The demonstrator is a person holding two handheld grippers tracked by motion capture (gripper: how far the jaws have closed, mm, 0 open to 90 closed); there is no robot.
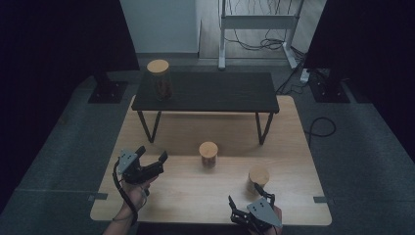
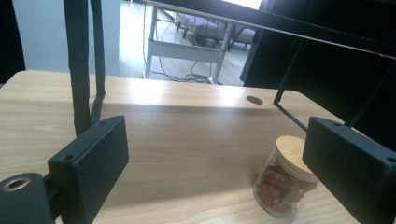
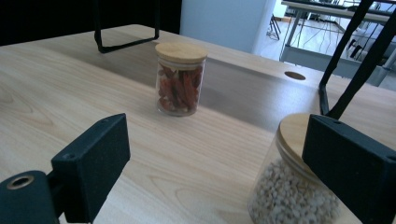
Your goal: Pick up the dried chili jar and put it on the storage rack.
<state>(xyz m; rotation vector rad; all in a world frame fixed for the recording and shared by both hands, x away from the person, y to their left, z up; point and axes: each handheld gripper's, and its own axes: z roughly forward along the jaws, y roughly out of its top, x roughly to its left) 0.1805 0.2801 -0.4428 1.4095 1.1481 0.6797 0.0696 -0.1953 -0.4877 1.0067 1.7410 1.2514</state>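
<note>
Both the left gripper (image 1: 149,159) and right gripper (image 1: 247,196) stand apart, empty. Beside the bean jar (image 3: 292,186), the right jaw risks toppling it.

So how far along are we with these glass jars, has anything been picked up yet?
One wooden-lidded glass jar already stands on the dark raised shelf. Nothing is in hand: the left gripper and the right gripper are both open and empty. Left on the light wooden table are the jar of red pieces and the jar of pale beans; the right gripper sits nearest the beans, probably next.
</note>
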